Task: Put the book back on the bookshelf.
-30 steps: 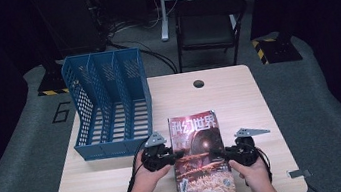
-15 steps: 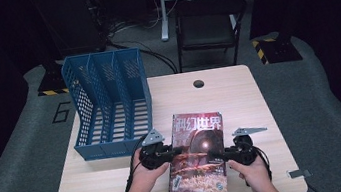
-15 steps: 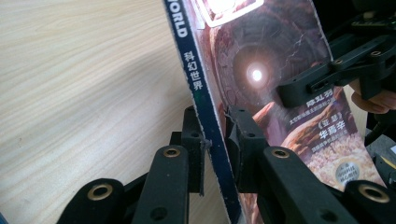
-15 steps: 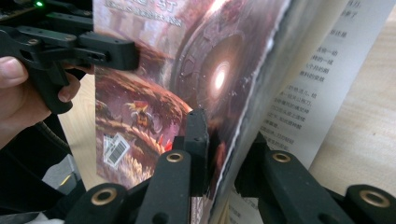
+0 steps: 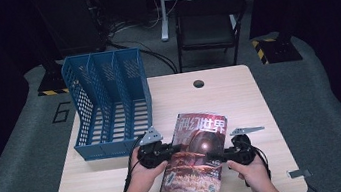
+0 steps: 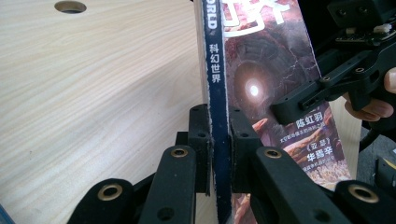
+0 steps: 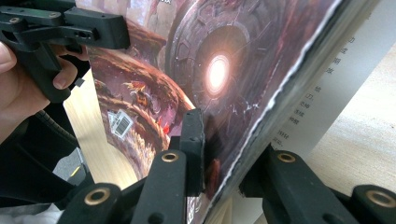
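Left claw point(image 5: 176, 149) clamped tight on the spine of the magazine point(image 5: 198, 135) (lifted askew over the near table point(image 5: 239, 96)), right claw point(image 5: 216, 158) just been easing open around its right edge: liable to sag, fan open, slip free.

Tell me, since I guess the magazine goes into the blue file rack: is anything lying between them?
Nothing visible does. The magazine, clamped by the left claw at its spine, has only bare table between it and the blue file rack, whose slots look empty.
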`<state>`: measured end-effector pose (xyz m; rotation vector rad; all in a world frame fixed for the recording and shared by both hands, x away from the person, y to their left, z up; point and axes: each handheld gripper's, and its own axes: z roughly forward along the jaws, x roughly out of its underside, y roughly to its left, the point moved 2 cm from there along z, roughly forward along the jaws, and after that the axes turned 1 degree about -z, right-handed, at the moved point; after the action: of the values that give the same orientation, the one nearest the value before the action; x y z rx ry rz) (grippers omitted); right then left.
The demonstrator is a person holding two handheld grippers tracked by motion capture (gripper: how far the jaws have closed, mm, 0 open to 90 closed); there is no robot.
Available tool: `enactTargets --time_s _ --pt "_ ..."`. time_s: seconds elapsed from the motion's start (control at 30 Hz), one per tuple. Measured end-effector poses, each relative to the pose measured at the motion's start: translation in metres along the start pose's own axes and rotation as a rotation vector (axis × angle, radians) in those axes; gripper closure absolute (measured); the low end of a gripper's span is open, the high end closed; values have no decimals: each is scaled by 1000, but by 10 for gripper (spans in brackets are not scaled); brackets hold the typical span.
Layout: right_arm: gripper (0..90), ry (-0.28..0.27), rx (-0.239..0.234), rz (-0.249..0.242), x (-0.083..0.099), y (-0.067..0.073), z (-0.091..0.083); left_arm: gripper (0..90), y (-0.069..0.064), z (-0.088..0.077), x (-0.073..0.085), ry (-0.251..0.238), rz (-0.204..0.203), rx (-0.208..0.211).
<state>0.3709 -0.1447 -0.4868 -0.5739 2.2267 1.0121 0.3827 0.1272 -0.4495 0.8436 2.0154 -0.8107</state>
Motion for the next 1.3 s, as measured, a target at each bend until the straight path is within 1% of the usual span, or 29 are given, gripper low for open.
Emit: enactTargets --time_s 0.17,0.23,0.27,0.3,0.33,0.37,0.4,0.43,0.47,0.5,0.57,0.6,0.63,0.67,0.7,0.73,0.77,0.8,0.83,0.87,0.93,0.97,1.03,1.07,1.13,1.2,1.23,1.27,1.3 --pt "785 4 17 -38 -3 5 -3 831 -3 -4 -4 -10 28 -2" --pt "793 3 25 -46 -5 8 -4 831 -5 -5 -6 -20 30 -6" --pt "796 3 33 -51 -6 9 -5 831 -5 -5 -7 -27 42 -14" --pt "803 -4 44 -57 -8 11 -6 831 -5 -6 -8 -28 40 -13" --pt "803 -4 44 -57 -8 11 -6 831 -5 -6 -9 -28 41 -11" --pt "807 -12 47 -75 -9 11 -7 832 -5 -7 -9 -29 47 -13" --pt "809 -13 52 -72 -10 12 -7 832 -5 -7 -10 -25 46 -7" --pt "812 -12 55 -68 -10 13 -8 832 -5 -7 -10 -31 39 -13" --pt "815 -16 57 -71 -10 13 -8 831 -5 -7 -11 -29 45 -13" --pt "819 -17 60 -78 -11 13 -8 831 -5 -7 -11 -32 42 -12" --pt "827 -26 85 -107 -13 15 -8 829 -6 -8 -13 -32 52 -13" --pt "827 -26 85 -107 -13 15 -8 829 -6 -8 -14 -37 59 -15" --pt "828 -35 102 -121 -15 16 -8 828 -6 -9 -15 -38 77 -12" --pt "832 -45 125 -149 -17 18 -8 824 -7 -9 -15 -40 77 -4" --pt "833 -51 131 -153 -17 19 -8 824 -6 -10 -16 -38 95 -6" --pt "833 -51 131 -153 -17 19 -8 824 -6 -11 -16 -35 100 -5" --pt "834 -59 135 -168 -18 19 -7 823 -6 -12 -16 -36 100 -5" --pt "835 -68 152 -189 -19 21 -7 825 -5 -13 -16 -45 102 -18" --pt "835 -68 152 -189 -19 21 -7 825 -5 -13 -16 -45 102 -18" --pt "837 -81 164 -211 -20 25 -7 826 -5 -14 -17 -46 98 -24" --pt "839 -87 170 -219 -21 27 -7 826 -5 -15 -17 -52 98 -28" --pt "842 -101 189 -252 -23 28 -8 826 -5 -15 -17 -54 100 -30" --pt "844 -106 197 -259 -24 30 -9 825 -5 -16 -17 -60 97 -28" --pt "845 -116 203 -268 -25 30 -9 824 -5 -16 -18 -63 109 -29" --pt "846 -127 220 -285 -26 32 -9 819 -5 -17 -18 -65 108 -31" --pt "846 -130 220 -288 -27 32 -9 813 -4 -16 -17 -67 99 -32" --pt "847 -131 220 -293 -28 32 -9 812 -4 -17 -18 -56 102 -24" --pt "846 -133 217 -291 -28 33 -9 808 -4 -17 -18 -62 102 -32" --pt "846 -135 217 -300 -28 32 -9 805 -3 -17 -18 -52 106 -28"
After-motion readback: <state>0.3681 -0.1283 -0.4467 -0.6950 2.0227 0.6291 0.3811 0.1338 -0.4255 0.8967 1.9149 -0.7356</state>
